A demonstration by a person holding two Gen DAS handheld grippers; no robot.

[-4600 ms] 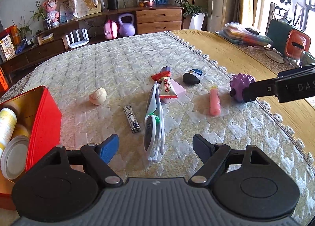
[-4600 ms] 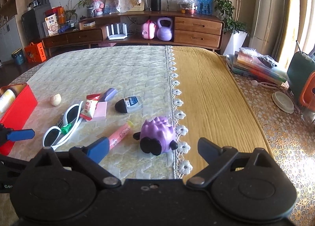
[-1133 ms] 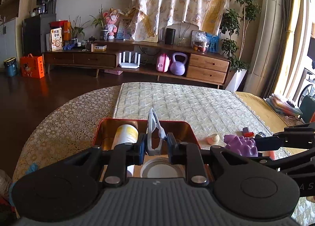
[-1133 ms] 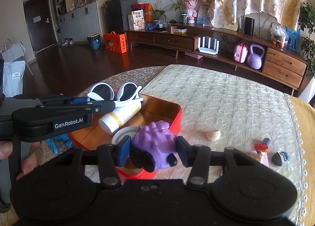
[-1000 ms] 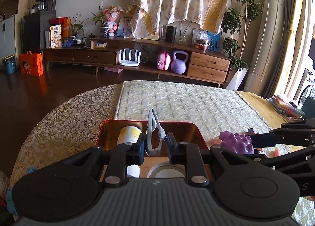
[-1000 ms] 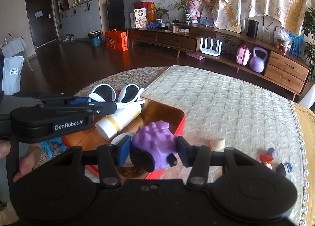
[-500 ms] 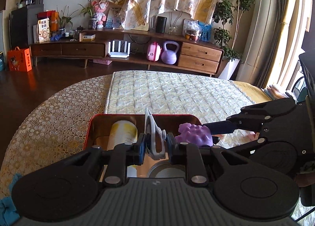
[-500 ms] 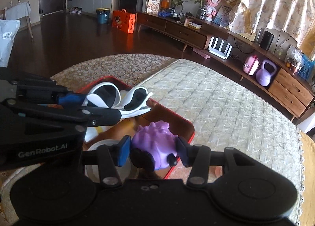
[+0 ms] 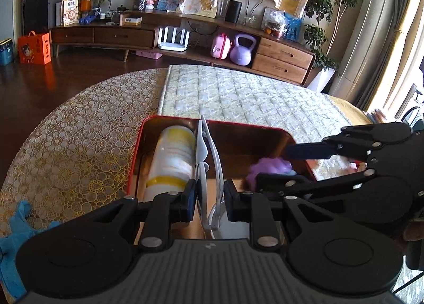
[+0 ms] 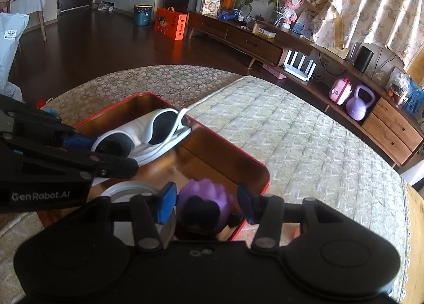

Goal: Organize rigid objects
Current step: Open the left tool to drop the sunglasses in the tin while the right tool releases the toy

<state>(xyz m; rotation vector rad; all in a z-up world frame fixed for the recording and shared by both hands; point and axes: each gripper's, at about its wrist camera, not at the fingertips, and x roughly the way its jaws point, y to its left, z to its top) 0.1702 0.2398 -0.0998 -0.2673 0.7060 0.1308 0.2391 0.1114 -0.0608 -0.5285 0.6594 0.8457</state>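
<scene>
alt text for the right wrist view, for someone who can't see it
The right gripper has just opened its jaws around a purple spiky toy inside a red tin. Beside it, the left gripper holds white sunglasses over the tin.

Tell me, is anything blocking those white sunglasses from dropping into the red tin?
Nothing visible blocks them. The sunglasses hang in the left tongs over bare tin floor, between the bottle and the purple toy.

Red tin: glossy metal, coppery reflective inside. Sunglasses: smooth glossy white plastic. Purple toy: matt, knobbly rubbery look. Bottle: smooth white plastic. Table cover: lacy cloth, quilted textured runner. Fingers: matt blue pads.
</scene>
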